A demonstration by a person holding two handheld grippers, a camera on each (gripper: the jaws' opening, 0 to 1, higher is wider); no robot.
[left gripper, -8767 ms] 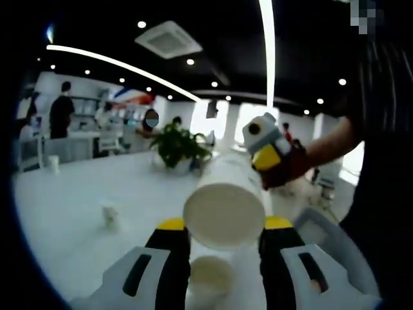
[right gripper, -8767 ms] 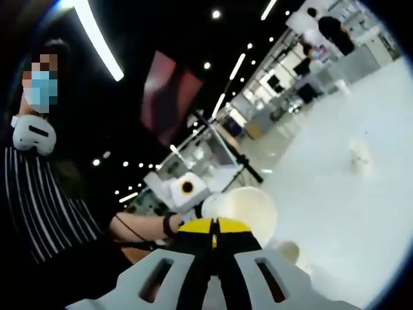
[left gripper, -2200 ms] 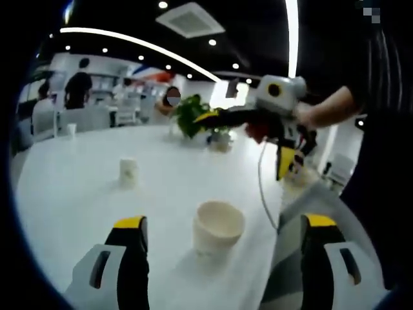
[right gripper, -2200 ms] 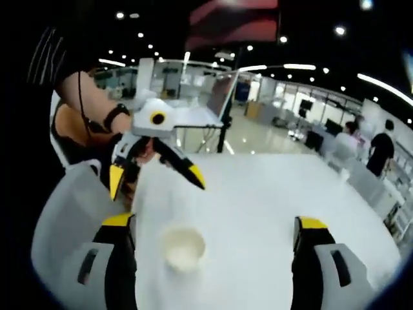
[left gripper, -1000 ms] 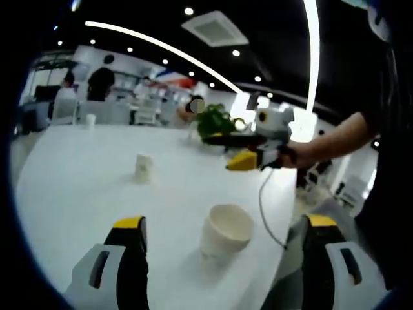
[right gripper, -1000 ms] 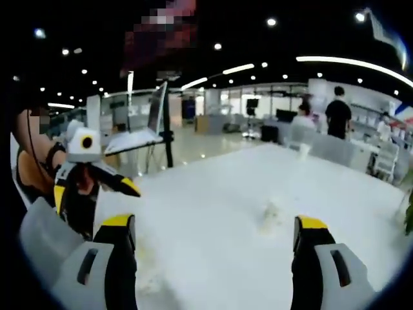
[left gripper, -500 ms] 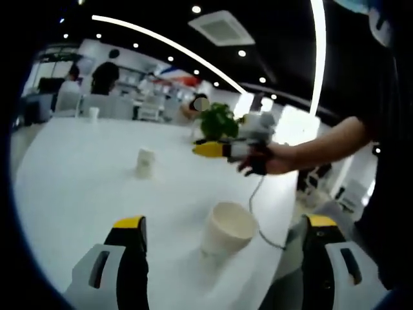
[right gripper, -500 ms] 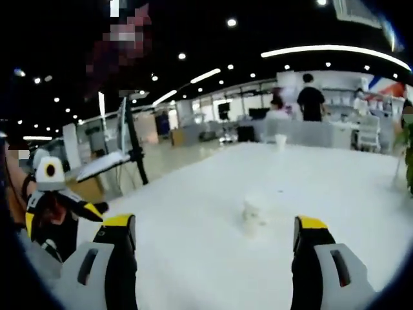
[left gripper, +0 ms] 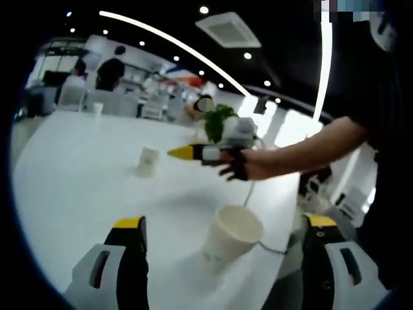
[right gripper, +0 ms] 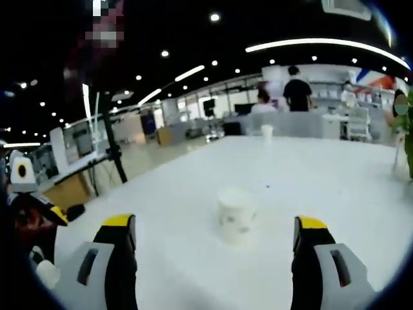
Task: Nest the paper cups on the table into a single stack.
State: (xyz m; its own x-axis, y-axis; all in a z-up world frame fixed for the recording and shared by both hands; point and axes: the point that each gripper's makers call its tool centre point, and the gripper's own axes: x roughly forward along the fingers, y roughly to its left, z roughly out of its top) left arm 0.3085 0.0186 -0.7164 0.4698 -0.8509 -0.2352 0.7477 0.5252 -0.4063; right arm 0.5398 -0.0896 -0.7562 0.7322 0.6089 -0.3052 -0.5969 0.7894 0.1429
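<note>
Since half a second ago my right gripper (left gripper: 184, 153) has reached further out over the white table (left gripper: 71, 174), and in the left gripper view its yellow tip now points at the lone paper cup (left gripper: 148, 161) out in the middle, near it but not touching. In the right gripper view that same lone cup (right gripper: 236, 216) has grown larger and sits upright between my two jaws, well beyond their tips, apart from both. The right gripper (right gripper: 215, 240) is spread wide with nothing in it. My left gripper (left gripper: 224, 240) is likewise spread wide and empty, and the nested cups (left gripper: 230, 237) stand on the table between its jaws, close to the table's near edge and leaning a little in this view. Their mouth is open toward me; I think it is more than one cup pushed together, though the blur leaves the rims hard to count, and I can see nothing inside beyond pale paper. They have slid slightly lower and rightward in the left view, which looks like my hand shifting, not the cups. A small cup (right gripper: 266, 132) stands far off on the table.
</note>
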